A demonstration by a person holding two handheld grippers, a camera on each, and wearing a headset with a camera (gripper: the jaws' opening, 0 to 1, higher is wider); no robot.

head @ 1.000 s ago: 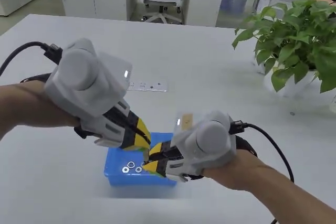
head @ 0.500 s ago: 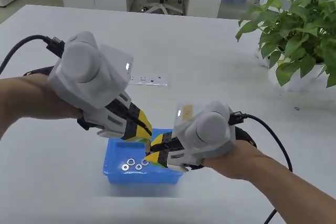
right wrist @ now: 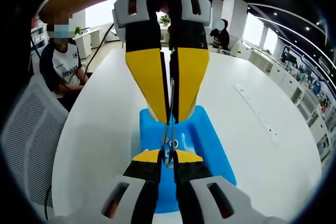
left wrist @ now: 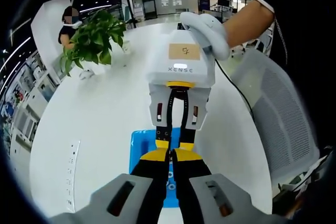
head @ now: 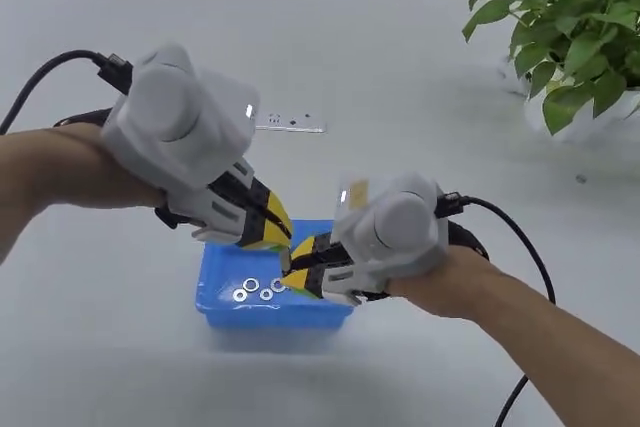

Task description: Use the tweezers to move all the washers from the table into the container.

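Observation:
A blue container (head: pixel 213 285) sits on the white table with several washers (head: pixel 258 290) lying in it. My left gripper (head: pixel 272 235) and right gripper (head: pixel 298 275) meet tip to tip just above its right half. Thin metal tweezers (right wrist: pixel 169 124) run between the two sets of yellow-and-black jaws. In the right gripper view the left gripper's jaws come down from the top, closed on the tweezers, and my right gripper (right wrist: pixel 168 162) is closed on their lower end over the container (right wrist: pixel 206 136). The left gripper (left wrist: pixel 171 157) looks shut against the right one.
A potted plant (head: pixel 572 35) stands at the table's far right. A white power strip (head: pixel 290 125) lies beyond the container. Cables trail from both grippers. A mesh chair (left wrist: pixel 283 114) stands beside the table, and a person (right wrist: pixel 65 66) sits at the table's far end.
The head camera has tilted down, so the scene sits higher in the picture. Both grippers stay tip to tip over the container with no clear move.

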